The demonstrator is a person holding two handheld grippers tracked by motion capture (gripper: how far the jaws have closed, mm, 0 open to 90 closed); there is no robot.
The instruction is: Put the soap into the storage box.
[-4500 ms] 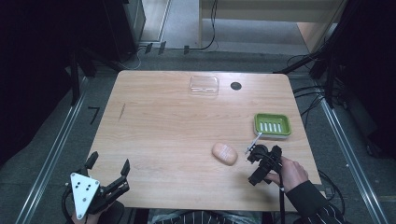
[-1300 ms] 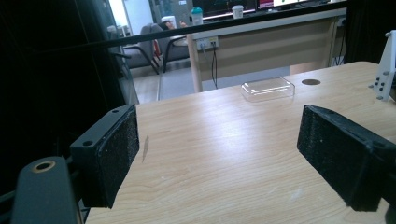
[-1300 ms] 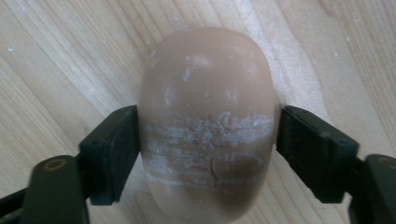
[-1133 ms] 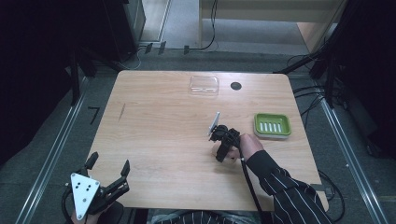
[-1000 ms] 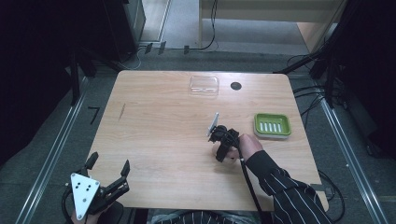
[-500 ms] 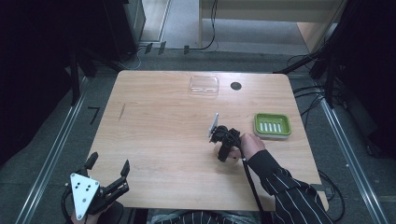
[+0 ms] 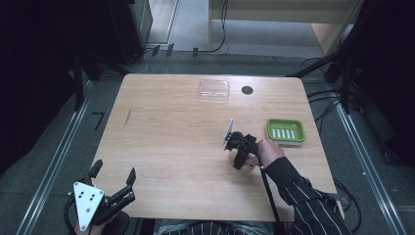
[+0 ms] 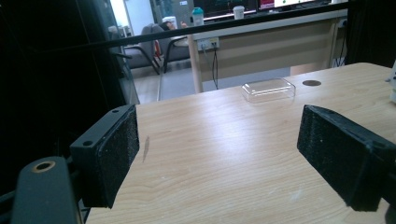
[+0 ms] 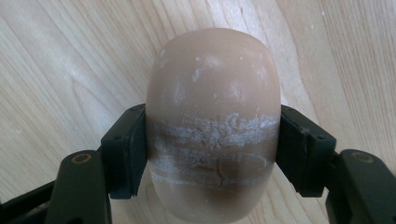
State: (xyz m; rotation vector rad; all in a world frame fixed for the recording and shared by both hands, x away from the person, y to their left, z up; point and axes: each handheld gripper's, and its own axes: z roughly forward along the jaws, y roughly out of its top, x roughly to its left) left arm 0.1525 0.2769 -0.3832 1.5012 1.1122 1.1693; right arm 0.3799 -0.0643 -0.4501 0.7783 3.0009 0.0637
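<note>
A tan oval soap bar (image 9: 212,93) with whitish scuffs sits between the jaws of my right gripper (image 9: 213,154), and both pads press its sides just above the wooden table (image 9: 56,56). In the high view my right gripper (image 7: 240,149) is right of the table's middle and hides the soap. A green soap dish (image 7: 285,131) lies just to its right. My left gripper (image 7: 114,170) hangs at the front left corner. Its jaws stand wide open with nothing between them (image 8: 229,156).
A clear plastic lid (image 7: 214,88) lies near the far edge, with a small black disc (image 7: 247,90) beside it. In the left gripper view, the clear lid (image 8: 269,89) and the disc (image 8: 311,83) lie far ahead across bare wood.
The right gripper moved left from beside the green dish to the soap bar and shut on it. In the last second it shifted slightly right. The left gripper stayed put.
</note>
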